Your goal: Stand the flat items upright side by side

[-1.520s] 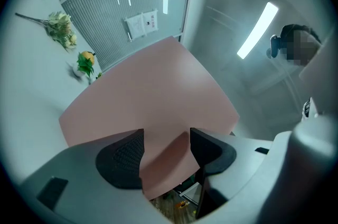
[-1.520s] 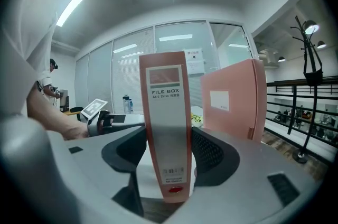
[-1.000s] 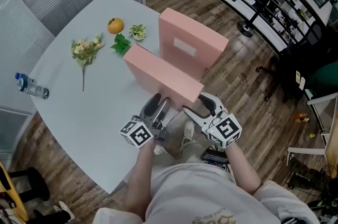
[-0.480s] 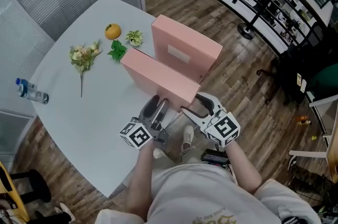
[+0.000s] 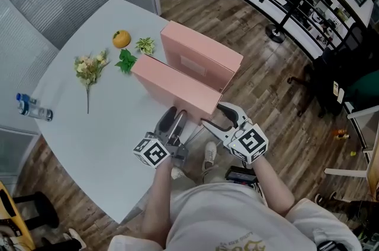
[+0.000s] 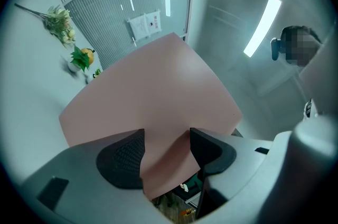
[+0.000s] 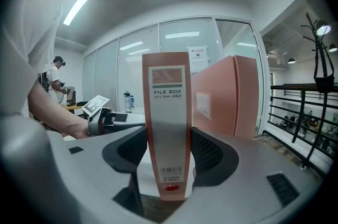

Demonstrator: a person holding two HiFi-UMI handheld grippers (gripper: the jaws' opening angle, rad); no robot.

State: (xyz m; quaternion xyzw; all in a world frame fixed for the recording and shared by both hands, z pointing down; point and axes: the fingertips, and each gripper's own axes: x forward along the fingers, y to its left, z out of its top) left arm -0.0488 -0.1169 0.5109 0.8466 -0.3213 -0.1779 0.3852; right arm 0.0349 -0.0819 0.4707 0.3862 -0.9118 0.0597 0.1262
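File box point(image 5: 176, 87) stands beside second box point(image 5: 201, 55), near flowers point(image 5: 89, 65).

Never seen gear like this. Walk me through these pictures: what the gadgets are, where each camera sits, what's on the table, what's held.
A person holds a two-jaw gripper in each hand. The wide picture comes from a camera on the person's head. Each round picture comes from a camera riding on one gripper, looking along its jaws. On the table stand two pink boxes, the far file box and the near file box, with a flower bunch, an orange, green sprigs and a water bottle. The left gripper and the right gripper both clamp the near file box at its end facing the person.
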